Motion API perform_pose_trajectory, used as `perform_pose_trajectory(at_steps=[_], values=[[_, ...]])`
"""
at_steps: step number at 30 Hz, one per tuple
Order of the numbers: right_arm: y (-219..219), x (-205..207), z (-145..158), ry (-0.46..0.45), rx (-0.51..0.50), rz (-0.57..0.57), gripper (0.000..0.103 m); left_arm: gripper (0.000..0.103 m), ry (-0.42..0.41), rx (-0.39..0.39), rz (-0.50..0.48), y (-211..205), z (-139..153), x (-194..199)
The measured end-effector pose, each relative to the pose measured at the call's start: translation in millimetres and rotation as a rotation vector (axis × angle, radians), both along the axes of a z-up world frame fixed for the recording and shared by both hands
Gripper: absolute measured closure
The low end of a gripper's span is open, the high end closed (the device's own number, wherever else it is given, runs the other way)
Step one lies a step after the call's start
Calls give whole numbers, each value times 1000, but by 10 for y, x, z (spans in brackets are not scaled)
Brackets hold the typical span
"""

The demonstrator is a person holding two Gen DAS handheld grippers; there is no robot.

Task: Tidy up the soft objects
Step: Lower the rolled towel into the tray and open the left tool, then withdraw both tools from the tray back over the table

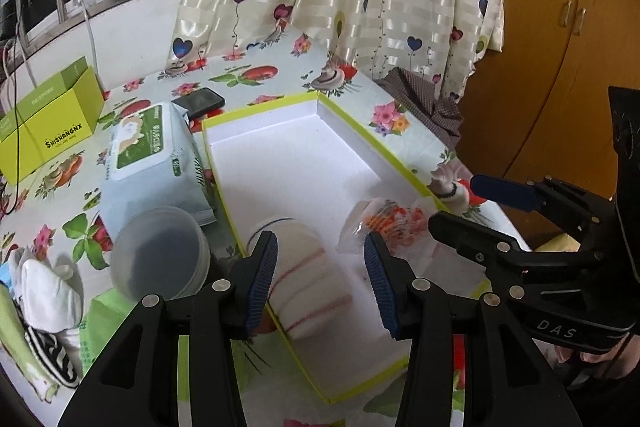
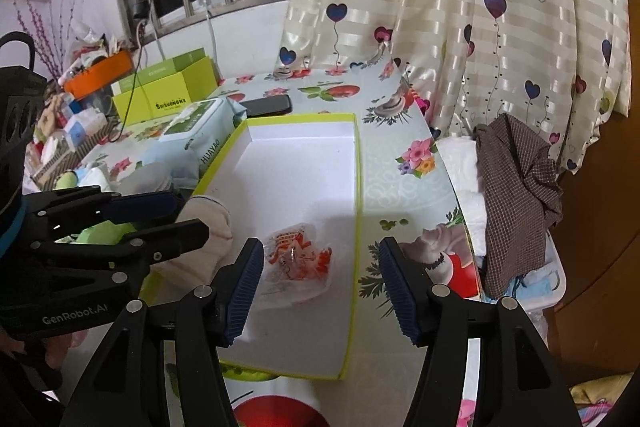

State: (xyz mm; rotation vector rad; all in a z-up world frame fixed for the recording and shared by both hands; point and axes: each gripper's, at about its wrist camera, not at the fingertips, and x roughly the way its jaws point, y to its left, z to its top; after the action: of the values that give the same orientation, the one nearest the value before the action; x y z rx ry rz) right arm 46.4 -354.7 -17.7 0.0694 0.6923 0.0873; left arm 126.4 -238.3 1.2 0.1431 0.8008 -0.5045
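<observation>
Inside white box (image 2: pixel 296 163): striped sock (image 1: pixel 308 287), clear packet (image 2: pixel 298 263).

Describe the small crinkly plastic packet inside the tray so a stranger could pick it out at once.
Find the shallow white cardboard tray with the lime-green rim on the flower-print tablecloth. Near its front end lies a small clear plastic packet with red-orange print, just ahead of the open right gripper. The white sock with thin red stripes, draped over the tray's left wall, is cloth; the packet is shiny, crumpled and see-through.
</observation>
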Motion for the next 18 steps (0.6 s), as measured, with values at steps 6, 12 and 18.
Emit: perform_pose_trajectory(at_steps=[6, 12, 18], values=[[127, -126, 138, -25, -5, 19, 43, 56, -41, -42, 4, 137, 196, -180], [337, -227, 290, -48, -21, 58, 43, 56, -79, -82, 33, 367, 365, -334], [592, -287, 435, -68, -40, 107, 43, 56, -114, -93, 78, 616, 495, -467]])
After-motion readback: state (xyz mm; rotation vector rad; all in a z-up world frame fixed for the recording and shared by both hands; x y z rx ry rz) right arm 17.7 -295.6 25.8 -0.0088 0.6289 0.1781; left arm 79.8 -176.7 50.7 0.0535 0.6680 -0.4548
